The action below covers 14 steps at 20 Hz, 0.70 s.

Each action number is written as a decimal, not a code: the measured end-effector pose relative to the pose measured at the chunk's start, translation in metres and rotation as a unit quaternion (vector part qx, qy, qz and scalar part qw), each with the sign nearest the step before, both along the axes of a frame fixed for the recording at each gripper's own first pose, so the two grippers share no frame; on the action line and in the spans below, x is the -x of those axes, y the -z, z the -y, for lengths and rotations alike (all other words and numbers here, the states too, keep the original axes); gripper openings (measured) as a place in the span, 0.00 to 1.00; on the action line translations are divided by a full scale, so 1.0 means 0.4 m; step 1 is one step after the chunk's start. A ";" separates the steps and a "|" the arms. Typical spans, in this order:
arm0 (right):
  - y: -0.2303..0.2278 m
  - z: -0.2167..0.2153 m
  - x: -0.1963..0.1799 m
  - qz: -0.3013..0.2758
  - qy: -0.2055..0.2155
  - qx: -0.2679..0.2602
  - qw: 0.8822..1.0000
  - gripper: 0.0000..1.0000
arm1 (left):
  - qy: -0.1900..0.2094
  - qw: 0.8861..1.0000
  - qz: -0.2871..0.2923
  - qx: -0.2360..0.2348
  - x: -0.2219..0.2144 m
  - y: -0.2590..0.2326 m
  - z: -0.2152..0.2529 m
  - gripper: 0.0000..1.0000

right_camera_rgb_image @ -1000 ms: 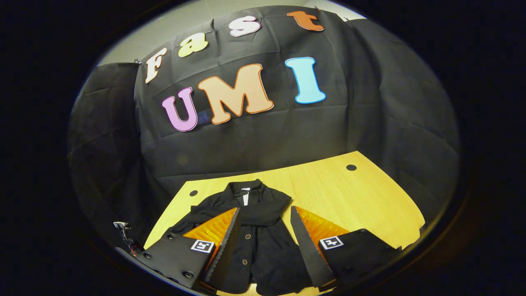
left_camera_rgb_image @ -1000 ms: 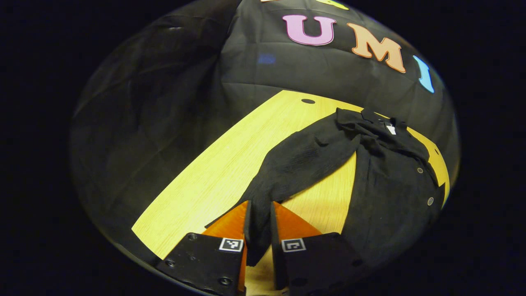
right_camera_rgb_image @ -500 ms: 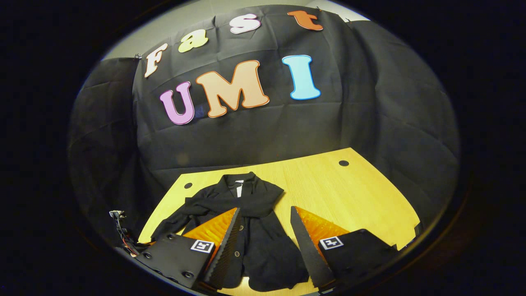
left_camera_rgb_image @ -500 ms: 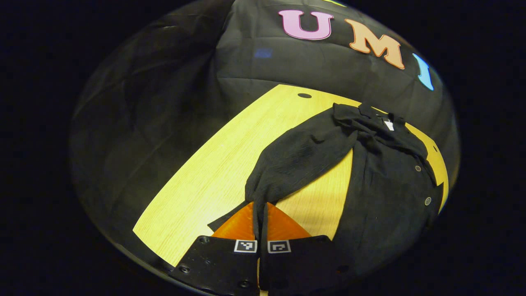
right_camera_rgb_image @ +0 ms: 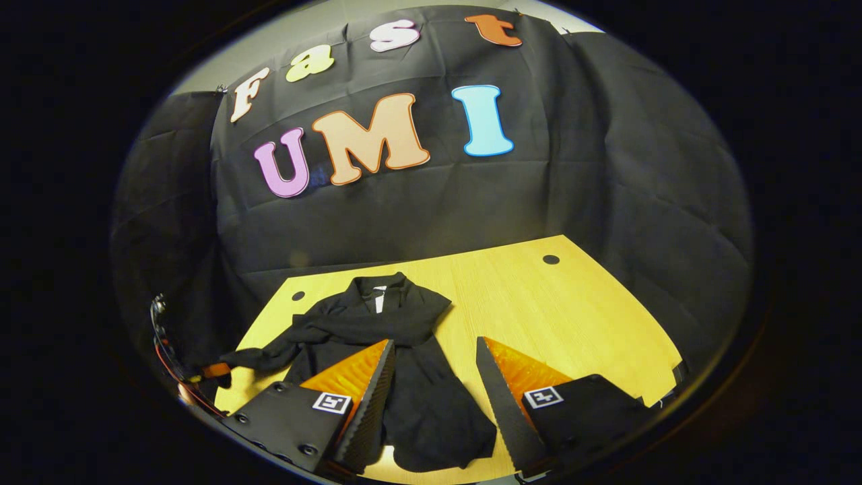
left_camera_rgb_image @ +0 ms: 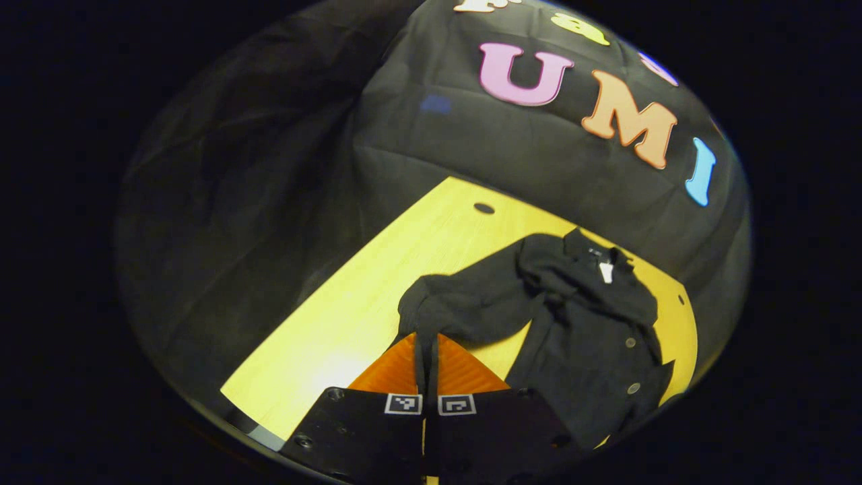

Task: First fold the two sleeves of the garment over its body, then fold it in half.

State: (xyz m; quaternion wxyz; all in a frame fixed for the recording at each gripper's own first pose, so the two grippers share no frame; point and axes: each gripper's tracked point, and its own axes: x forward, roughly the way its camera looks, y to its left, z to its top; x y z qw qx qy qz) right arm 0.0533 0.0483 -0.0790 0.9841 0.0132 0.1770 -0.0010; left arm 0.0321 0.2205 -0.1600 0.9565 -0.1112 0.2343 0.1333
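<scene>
**Sleeve gripped and lifting**

The left tongs point(left_camera_rgb_image: 426, 350), open a second ago, now pinch the sleeve point(left_camera_rgb_image: 465, 310) and raise it off the bench point(left_camera_rgb_image: 350, 316). The garment point(right_camera_rgb_image: 404, 377) lies flat beneath the right tongs point(right_camera_rgb_image: 431, 397), which hang open. First fold begins.

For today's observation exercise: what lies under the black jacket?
Under the jacket lies the yellow wooden table, bare around it. The left gripper pinches one sleeve, lifting its cuff end off the table. Whatever is beneath the jacket's body is covered.

No legible text is showing: the white tag point(left_camera_rgb_image: 607, 272) at the garment point(left_camera_rgb_image: 586, 337) collar is appearing too small to read.
</scene>
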 end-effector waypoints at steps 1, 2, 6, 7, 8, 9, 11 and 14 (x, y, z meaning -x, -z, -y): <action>0.005 0.009 0.003 -0.003 0.002 -0.002 1.000 0.78 | 0.009 1.000 0.017 -0.003 -0.022 -0.039 0.015 0.00; 0.005 0.019 0.006 -0.004 0.004 -0.003 1.000 0.78 | 0.018 0.999 0.034 -0.008 -0.046 -0.072 0.035 0.00; 0.007 0.070 0.021 -0.001 0.019 -0.006 1.000 0.78 | 0.057 0.995 0.075 -0.013 -0.136 -0.162 0.146 0.00; 0.006 0.082 0.026 -0.001 0.022 -0.008 1.000 0.78 | 0.069 0.994 0.082 -0.007 -0.159 -0.177 0.182 0.00; 0.012 0.094 0.031 -0.002 0.027 -0.009 1.000 0.78 | 0.080 0.993 0.089 -0.004 -0.184 -0.191 0.217 0.00; 0.018 0.107 0.034 -0.004 0.032 -0.010 0.999 0.78 | 0.094 0.991 0.096 -0.006 -0.210 -0.207 0.251 0.00; 0.024 0.132 0.043 -0.006 0.042 -0.013 0.999 0.78 | 0.121 0.987 0.105 -0.016 -0.256 -0.226 0.325 0.00; 0.023 0.160 0.062 -0.007 0.055 -0.022 0.998 0.78 | 0.171 0.978 0.120 -0.020 -0.325 -0.242 0.465 0.00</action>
